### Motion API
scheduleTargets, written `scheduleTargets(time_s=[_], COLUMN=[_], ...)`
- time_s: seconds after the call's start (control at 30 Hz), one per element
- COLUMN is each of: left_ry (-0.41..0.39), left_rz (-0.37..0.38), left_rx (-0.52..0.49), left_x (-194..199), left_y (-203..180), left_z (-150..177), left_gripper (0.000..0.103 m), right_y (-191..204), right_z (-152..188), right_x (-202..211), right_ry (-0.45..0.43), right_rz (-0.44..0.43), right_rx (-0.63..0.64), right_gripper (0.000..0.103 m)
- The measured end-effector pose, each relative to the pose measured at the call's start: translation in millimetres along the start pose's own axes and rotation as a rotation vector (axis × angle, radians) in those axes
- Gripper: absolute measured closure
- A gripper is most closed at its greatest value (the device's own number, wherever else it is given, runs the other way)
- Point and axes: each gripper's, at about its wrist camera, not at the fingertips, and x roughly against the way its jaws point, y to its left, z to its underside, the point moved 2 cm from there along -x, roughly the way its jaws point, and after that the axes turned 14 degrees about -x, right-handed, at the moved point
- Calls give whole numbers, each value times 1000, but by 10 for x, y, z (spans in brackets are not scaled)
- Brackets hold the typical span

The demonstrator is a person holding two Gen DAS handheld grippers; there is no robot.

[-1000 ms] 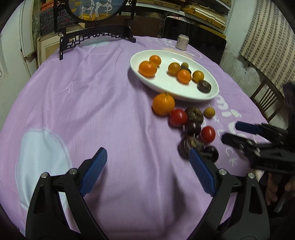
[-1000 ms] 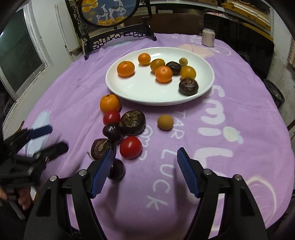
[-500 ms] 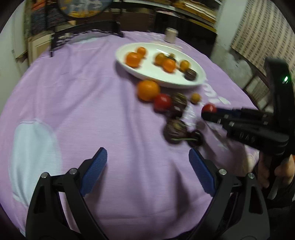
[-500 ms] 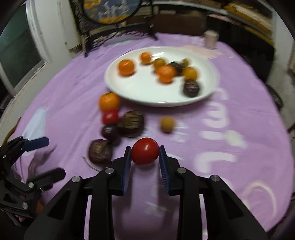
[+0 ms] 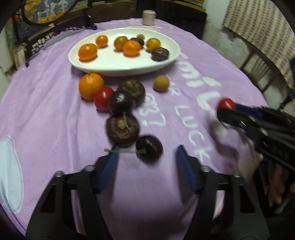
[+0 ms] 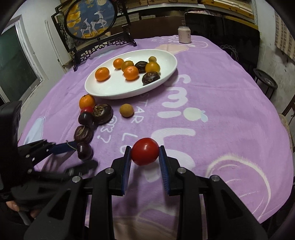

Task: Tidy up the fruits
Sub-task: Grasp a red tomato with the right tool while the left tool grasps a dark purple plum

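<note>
The white plate [image 6: 166, 79] is holding 8 fruits; 6 are lying loose on the cloth. The right gripper [image 6: 145, 155] is clamping a red tomato [image 6: 145, 154]. The left gripper [image 5: 147, 157], jaws just closing, is straddling a dark plum [image 5: 149, 150], ungripped.

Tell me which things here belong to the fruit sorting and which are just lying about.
Job: white plate, red tomato clamped in the right gripper, dark plum between the left gripper fingers, loose orange.
Lying about: can, framed deer picture, purple cloth.
</note>
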Motion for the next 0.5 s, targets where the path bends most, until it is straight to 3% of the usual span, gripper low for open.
scheduleTargets(time_s=[0.07, 0.1, 0.5], left_ry=[-2, -1, -45], left_rz=[-58, -57, 24], left_rx=[5, 11, 34], left_x=[-20, -17, 279], left_y=[23, 33, 112], left_z=[-18, -26, 21], left_gripper=[73, 75, 75], right_y=[-43, -55, 70], right_z=[-8, -8, -39], right_x=[25, 38, 64], right_ry=[-6, -8, -9], right_rz=[-10, -12, -33], right_rx=[-9, -12, 11], right_gripper=[73, 73, 73])
